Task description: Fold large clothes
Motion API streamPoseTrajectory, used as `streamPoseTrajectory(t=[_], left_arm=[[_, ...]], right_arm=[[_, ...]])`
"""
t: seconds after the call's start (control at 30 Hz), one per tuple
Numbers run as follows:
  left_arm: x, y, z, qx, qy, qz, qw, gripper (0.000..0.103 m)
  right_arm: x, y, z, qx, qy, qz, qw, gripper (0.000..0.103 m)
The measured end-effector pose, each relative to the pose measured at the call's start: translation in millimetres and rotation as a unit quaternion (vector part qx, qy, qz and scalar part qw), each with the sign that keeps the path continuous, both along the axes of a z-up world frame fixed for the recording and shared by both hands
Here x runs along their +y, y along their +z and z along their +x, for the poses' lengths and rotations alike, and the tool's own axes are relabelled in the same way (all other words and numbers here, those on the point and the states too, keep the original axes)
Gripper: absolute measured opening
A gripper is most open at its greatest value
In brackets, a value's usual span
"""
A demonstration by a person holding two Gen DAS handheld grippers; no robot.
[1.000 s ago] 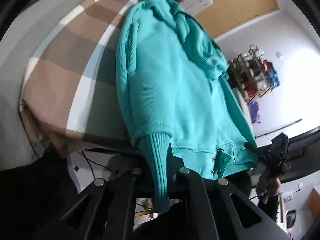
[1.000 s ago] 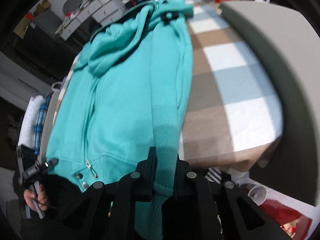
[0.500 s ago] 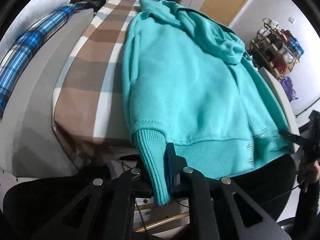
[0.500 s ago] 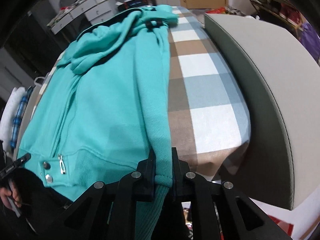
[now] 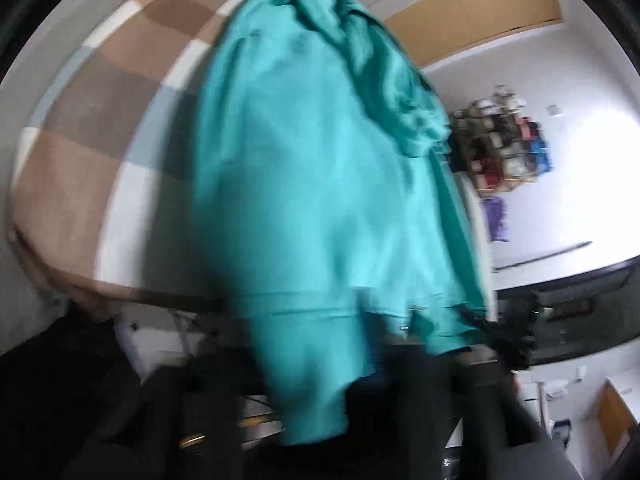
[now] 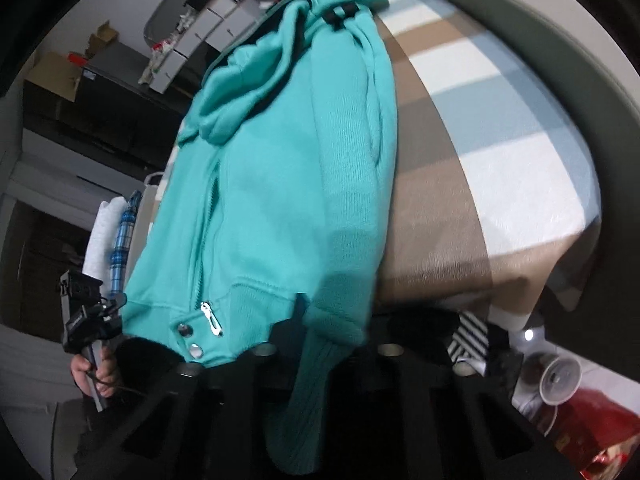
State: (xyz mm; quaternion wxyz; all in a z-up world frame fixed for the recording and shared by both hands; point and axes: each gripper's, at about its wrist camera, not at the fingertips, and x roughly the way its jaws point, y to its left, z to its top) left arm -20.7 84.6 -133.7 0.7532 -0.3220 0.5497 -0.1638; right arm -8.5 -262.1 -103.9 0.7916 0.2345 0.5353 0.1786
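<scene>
Since a moment before, my left view had swung and blurred; both grippers, left (image 5: 320,364) and right (image 6: 320,344), apparently stayed clamped on the teal hoodie's (image 6: 280,184) cuffs, its body stretching ahead beyond the jaws.

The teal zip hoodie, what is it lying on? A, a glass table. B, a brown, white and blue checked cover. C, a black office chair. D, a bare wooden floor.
B: the teal hoodie is spread over a brown, white and blue checked cover, with its cuffs hanging off the near edge.
</scene>
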Motion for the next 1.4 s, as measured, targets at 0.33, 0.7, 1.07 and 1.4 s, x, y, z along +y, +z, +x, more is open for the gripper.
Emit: streamPoseTrajectory(t=[0.33, 0.7, 1.07, 1.4], left_arm=[[-9.5, 17.3, -41.6, -0.029, -0.012, 0.037, 0.9988, 0.002], [-28.6, 87.6, 31.5, -0.1, -0.073, 0.016, 0.9922, 0.002], [-17.7, 124.4, 235.6, -0.047, -0.041, 0.013, 0.998, 0.002], [15.6, 28.6, 334.4, 0.076, 0.018, -0.049, 0.9958, 0.003]], right_arm=[[0.7, 36.6, -38.9, -0.088, -0.006, 0.008, 0.996, 0.006], [-20.5, 106.4, -34.2, -0.133, -0.046, 0.081, 0.987, 0.007], [-0.9, 175.4, 214.8, -0.084, -0.114, 0.052, 0.989, 0.007], [3.3, 60.5, 389.2, 0.113, -0.152, -0.039, 0.981, 0.007]])
